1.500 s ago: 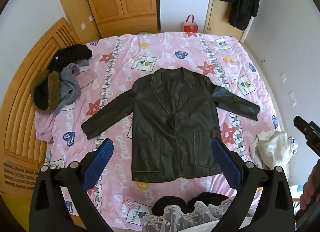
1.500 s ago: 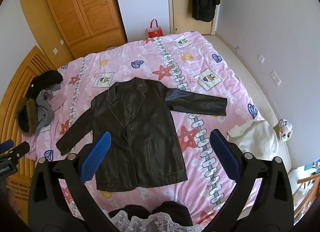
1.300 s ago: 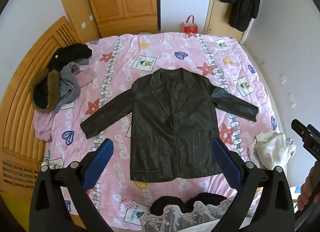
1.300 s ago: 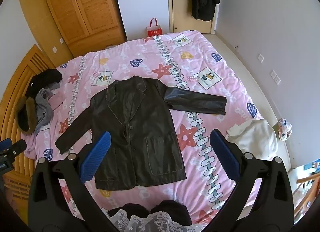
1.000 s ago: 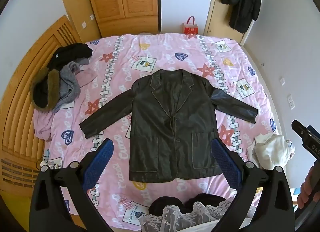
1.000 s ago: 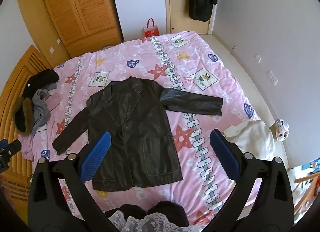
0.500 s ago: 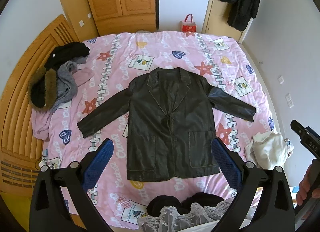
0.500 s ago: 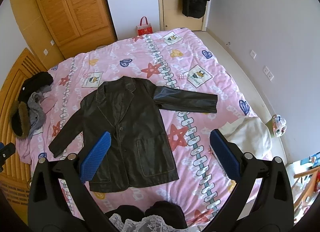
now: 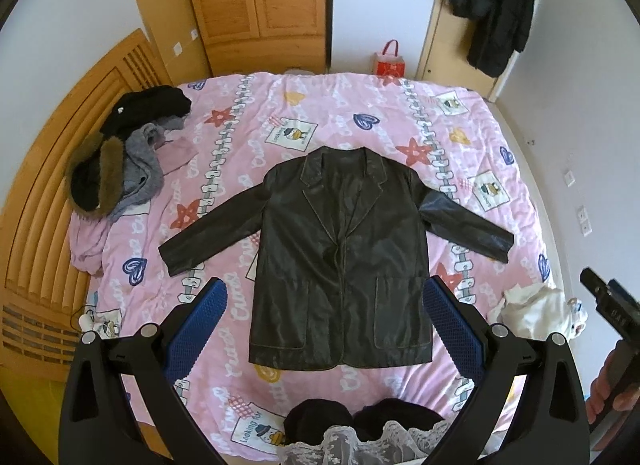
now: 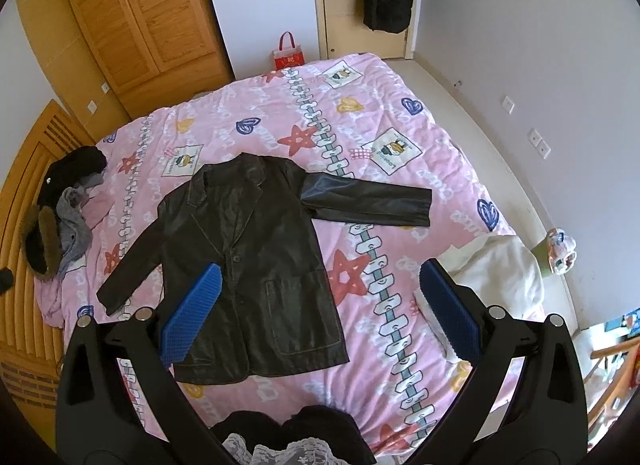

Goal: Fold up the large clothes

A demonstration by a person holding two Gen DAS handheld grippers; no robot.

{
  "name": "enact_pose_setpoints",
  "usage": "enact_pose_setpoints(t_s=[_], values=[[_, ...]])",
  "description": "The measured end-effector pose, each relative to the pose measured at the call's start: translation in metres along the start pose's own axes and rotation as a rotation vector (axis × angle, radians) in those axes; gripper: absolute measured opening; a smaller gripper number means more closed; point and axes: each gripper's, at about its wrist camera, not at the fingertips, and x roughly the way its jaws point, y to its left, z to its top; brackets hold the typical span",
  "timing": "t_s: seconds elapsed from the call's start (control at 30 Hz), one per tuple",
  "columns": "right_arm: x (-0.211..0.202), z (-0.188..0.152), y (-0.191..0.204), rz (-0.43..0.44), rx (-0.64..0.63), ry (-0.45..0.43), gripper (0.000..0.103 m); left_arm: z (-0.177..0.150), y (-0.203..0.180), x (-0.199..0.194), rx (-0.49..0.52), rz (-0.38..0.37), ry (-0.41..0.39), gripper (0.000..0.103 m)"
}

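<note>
Jacket [image 9: 340, 265]: I see it flat on the bed [image 9: 360, 133], sleeves out.
Left gripper [image 9: 325, 329]: fingers spread, empty.
Right gripper [image 10: 318, 311]: fingers spread, empty.

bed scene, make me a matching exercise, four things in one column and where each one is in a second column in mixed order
Things:
1. leather jacket
2. red gift bag
3. fur-trimmed pile of clothes
4. black coat

Places:
A. hanging on the door
B. heaped on the bed beside the wooden headboard
C. spread flat mid-bed, sleeves out
D. on the floor past the bed's far edge

Pairs: 1-C, 2-D, 3-B, 4-A
</note>
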Motion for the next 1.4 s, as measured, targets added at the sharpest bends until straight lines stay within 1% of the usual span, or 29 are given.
enact_pose_setpoints(t_s=[0.1, 0.23, 0.4, 0.5, 0.63, 0.73, 0.83, 0.93, 1.03, 1.17, 1.2, 1.23, 1.27, 1.3, 1.33, 1.4], values=[[0.002, 0.001, -0.015, -0.001, -0.002, 0.008, 0.097, 0.0, -0.01, -0.006, -0.006, 0.044, -0.015, 0.095], [0.008, 0.011, -0.039, 0.005, 0.001, 0.017, 0.097, -0.002, -0.024, -0.014, -0.024, 0.023, -0.013, 0.095], [0.014, 0.026, -0.062, 0.013, 0.008, 0.03, 0.097, 0.0, -0.038, -0.022, -0.055, 0.024, -0.005, 0.095], [0.013, 0.034, -0.069, 0.018, -0.015, 0.021, 0.097, 0.001, -0.037, -0.03, -0.09, -0.003, -0.041, 0.095], [0.008, 0.05, -0.075, -0.016, -0.054, -0.024, 0.097, 0.01, -0.027, -0.035, -0.152, 0.01, -0.076, 0.095], [0.003, 0.057, -0.073, -0.016, -0.053, -0.044, 0.097, 0.014, -0.01, -0.041, -0.196, 0.007, -0.099, 0.095], [0.001, 0.058, -0.059, -0.016, -0.056, -0.054, 0.097, 0.016, 0.017, -0.04, -0.242, 0.026, -0.118, 0.095], [-0.002, 0.055, -0.04, -0.023, -0.059, -0.066, 0.097, 0.016, 0.049, -0.03, -0.287, 0.011, -0.107, 0.095], [0.002, 0.052, -0.011, -0.05, -0.064, -0.077, 0.097, 0.019, 0.095, -0.011, -0.329, 0.019, -0.089, 0.095], [0.02, 0.049, 0.036, -0.055, -0.037, -0.058, 0.097, 0.027, 0.161, 0.019, -0.386, 0.025, -0.041, 0.095], [0.024, 0.05, 0.047, -0.058, -0.033, -0.055, 0.097, 0.031, 0.182, 0.031, -0.401, 0.029, -0.022, 0.095], [0.03, 0.049, 0.067, -0.065, -0.029, -0.053, 0.097, 0.035, 0.204, 0.044, -0.419, 0.043, 0.001, 0.095], [0.035, 0.05, 0.079, -0.072, -0.028, -0.046, 0.097, 0.039, 0.224, 0.057, -0.439, 0.071, 0.024, 0.095], [0.042, 0.05, 0.094, -0.083, -0.032, -0.029, 0.097, 0.044, 0.24, 0.066, -0.457, 0.081, 0.041, 0.095], [0.051, 0.05, 0.116, -0.096, -0.037, -0.007, 0.097, 0.048, 0.256, 0.077, -0.48, 0.071, 0.064, 0.095], [0.062, 0.05, 0.145, -0.121, -0.038, 0.017, 0.097, 0.055, 0.296, 0.108, -0.547, 0.009, 0.112, 0.095]])
